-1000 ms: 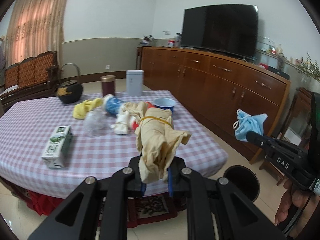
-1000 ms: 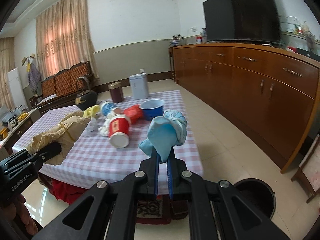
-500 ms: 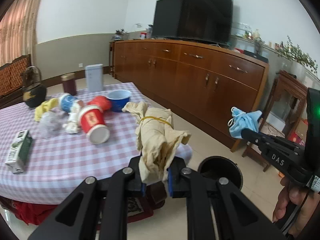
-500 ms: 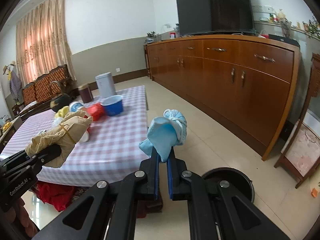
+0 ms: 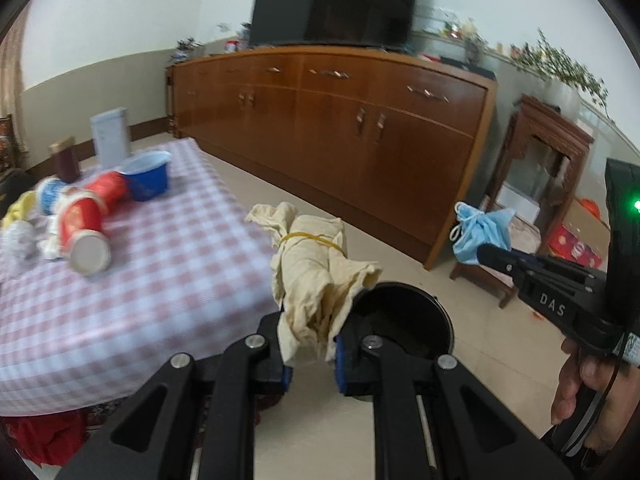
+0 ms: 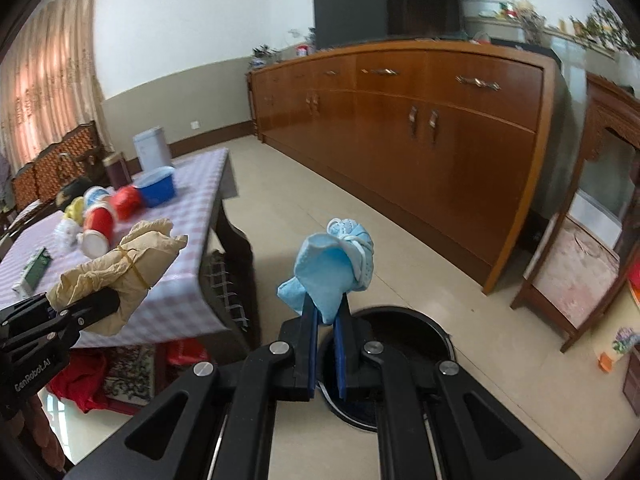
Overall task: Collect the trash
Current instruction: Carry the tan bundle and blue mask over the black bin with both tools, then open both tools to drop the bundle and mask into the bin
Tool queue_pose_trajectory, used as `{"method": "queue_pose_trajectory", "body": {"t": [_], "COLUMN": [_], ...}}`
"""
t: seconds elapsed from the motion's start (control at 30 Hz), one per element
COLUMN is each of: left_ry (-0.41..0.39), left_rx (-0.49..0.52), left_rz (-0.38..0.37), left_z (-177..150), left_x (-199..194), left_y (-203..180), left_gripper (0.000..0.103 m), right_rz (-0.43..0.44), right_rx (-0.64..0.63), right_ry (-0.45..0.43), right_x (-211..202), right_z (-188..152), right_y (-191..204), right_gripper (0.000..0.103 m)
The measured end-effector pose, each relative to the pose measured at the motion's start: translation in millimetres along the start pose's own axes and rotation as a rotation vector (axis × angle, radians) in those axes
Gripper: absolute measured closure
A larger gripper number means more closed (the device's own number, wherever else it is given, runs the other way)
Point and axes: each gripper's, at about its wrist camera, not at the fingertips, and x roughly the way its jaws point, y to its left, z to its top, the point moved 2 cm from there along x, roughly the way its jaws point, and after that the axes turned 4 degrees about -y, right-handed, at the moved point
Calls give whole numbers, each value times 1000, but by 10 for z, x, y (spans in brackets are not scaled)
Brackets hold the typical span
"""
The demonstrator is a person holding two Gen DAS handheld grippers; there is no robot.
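Observation:
My left gripper point(image 5: 310, 346) is shut on a beige paper bundle point(image 5: 316, 268) tied with a rubber band, held in the air just left of a round black trash bin point(image 5: 404, 332) on the floor. My right gripper point(image 6: 327, 322) is shut on a crumpled blue face mask point(image 6: 334, 270), held above the same bin point(image 6: 400, 344). The right gripper and mask also show in the left wrist view point(image 5: 482, 236). The bundle also shows in the right wrist view point(image 6: 120, 268).
A table with a checked cloth point(image 5: 168, 272) stands left of the bin and carries red cups point(image 5: 82, 224), a blue bowl point(image 5: 148, 174), a green carton point(image 6: 36, 268) and other items. A long wooden sideboard point(image 5: 360, 128) with a TV lines the far wall. A small wooden stand point(image 5: 540, 176) is at right.
Both grippers have swung right, away from the table and toward the bin, each still holding its item. The bin now lies right beneath them.

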Motion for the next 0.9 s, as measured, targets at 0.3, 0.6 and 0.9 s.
{"method": "queue_pose_trajectory", "body": {"t": [0.3,0.6,0.9], "left_ry": [100,219,333], "left_rx": [64,117,95], "left_rz": [-94,-195,-292], "left_z": [-163,-356,-559], "left_x": [547,1102,1666], "left_y": [-506,-820,-964], "left_gripper": [86,86,50], "right_rz": [-36,19,99], "right_rx": [12,-44,-115], "right_ry": [92,227,374], "right_x": [269,742,1411], "right_z": [-316,-690,-1086], "right_y": [-458,-823,-1052], "right_gripper": [95,95,80]}}
